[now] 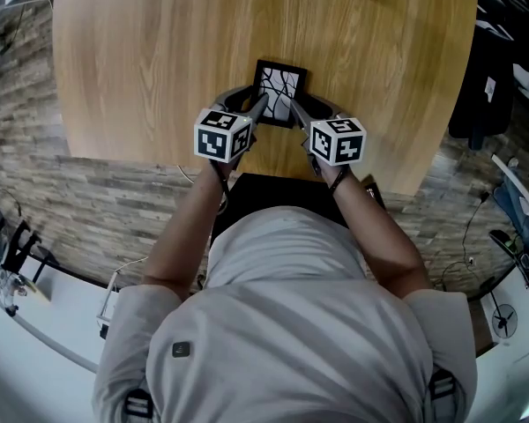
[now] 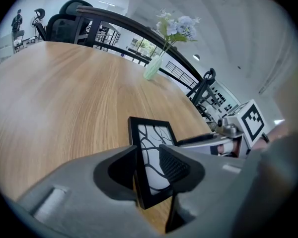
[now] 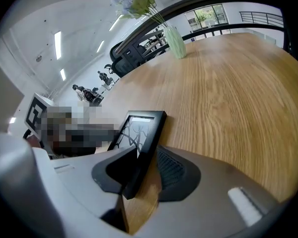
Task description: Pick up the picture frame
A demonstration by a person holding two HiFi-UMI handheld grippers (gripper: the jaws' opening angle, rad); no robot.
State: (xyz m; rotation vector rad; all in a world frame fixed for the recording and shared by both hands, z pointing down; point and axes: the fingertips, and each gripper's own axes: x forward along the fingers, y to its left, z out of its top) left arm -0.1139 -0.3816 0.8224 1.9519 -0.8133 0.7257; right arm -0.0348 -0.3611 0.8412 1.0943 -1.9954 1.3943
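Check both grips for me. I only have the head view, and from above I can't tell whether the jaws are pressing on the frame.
Observer: The left gripper isn't gripping. Its jaws stand wider apart than the frame edge between them.
Operator: Now report the right.
Observer: The right gripper is open too. Bare table shows between the frame and one jaw.

The right tool (image 3: 148,155) straddles the picture frame (image 3: 141,128), jaws parted

Wooden table (image 1: 141,60) with black picture frame (image 1: 279,91) and vase of flowers (image 2: 153,68).
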